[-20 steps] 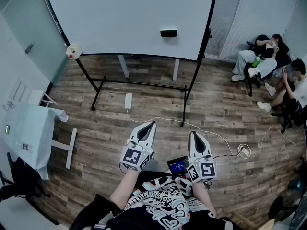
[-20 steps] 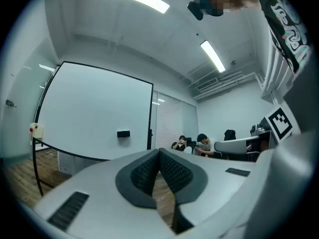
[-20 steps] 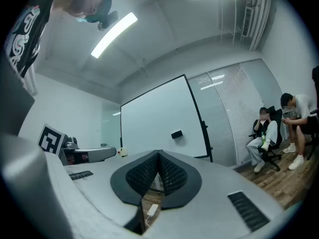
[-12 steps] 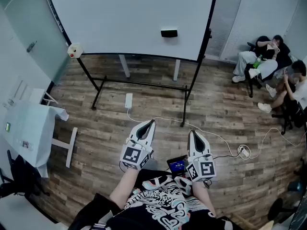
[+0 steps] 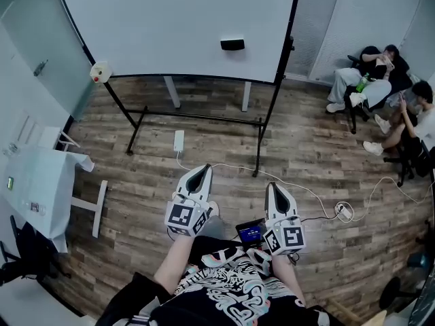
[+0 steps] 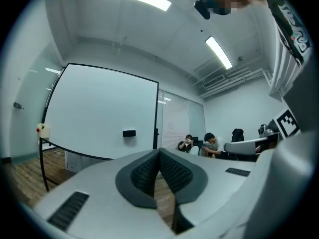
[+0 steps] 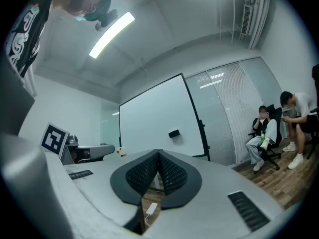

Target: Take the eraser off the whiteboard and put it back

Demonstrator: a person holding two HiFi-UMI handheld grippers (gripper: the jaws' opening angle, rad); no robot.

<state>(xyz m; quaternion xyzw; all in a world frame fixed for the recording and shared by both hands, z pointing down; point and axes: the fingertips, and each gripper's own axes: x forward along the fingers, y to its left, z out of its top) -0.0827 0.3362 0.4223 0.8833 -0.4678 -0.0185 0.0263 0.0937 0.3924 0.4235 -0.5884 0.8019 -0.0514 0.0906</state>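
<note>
I hold my left gripper (image 5: 201,169) and right gripper (image 5: 272,186) clenched, empty; the eraser (image 5: 232,44) clings to the whiteboard (image 5: 170,26) at twelve o'clock, well apart.

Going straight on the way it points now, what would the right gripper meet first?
Probably the whiteboard, low on its face, just left of the eraser. The right gripper is shut and empty; nothing shows in between, though depth is unclear.

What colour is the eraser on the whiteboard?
Black; the eraser shows best in the head view, against the whiteboard.
</note>
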